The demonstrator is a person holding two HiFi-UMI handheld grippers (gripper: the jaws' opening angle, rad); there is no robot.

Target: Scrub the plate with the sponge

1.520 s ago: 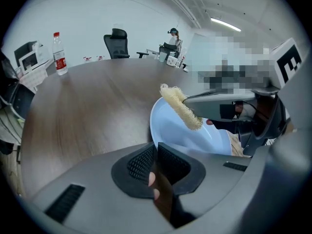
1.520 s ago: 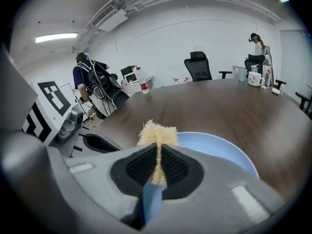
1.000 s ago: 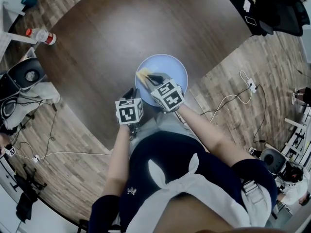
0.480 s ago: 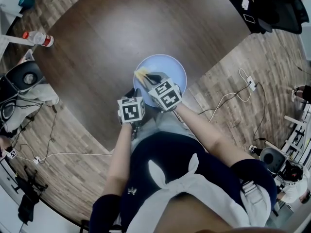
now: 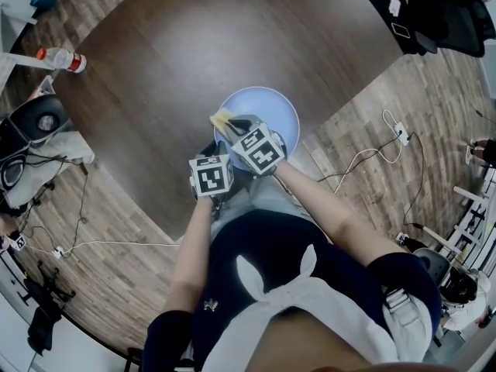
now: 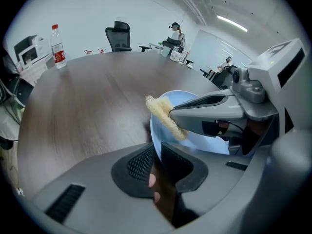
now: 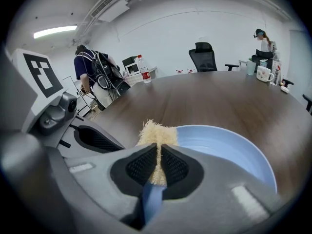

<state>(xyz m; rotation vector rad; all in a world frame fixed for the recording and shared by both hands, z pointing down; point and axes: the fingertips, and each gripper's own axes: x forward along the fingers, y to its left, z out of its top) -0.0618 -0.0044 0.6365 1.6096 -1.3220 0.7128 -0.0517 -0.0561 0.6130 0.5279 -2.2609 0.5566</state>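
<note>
Dark brown wood fills most of my head view: a broad rounded counter (image 5: 178, 45), with the pale blue plate (image 5: 271, 107) sitting at its near edge, right in front of the person. I read this as mid-scrub. The left gripper (image 5: 209, 149) is clamped on the plate's near-left rim, and its own view shows the rim running between the pads of the left gripper (image 6: 157, 156), so the plate (image 6: 204, 147) is pinned. The right gripper (image 5: 232, 124) is pinched tight on the yellow sponge (image 5: 221, 118). Its own view shows the fibrous sponge (image 7: 157, 133) squeezed between the pads of the right gripper (image 7: 158, 164), its free end over the left rim of the plate (image 7: 229, 143). From the left gripper view the sponge (image 6: 164, 117) seems to meet the rim, though I can't tell how hard it presses. Next I'd sweep it inward across the bowl of the plate (most of which looks untouched by the sponge right now), with the left hold firm so nothing skids. Elsewhere the counter carries a water bottle (image 5: 62, 56) far left and a mug (image 7: 263, 73) far right, with an office chair (image 7: 202, 55) beyond it. Cables (image 5: 364, 157) trail over the plank floor (image 5: 387, 130), and white walls close the room.
</note>
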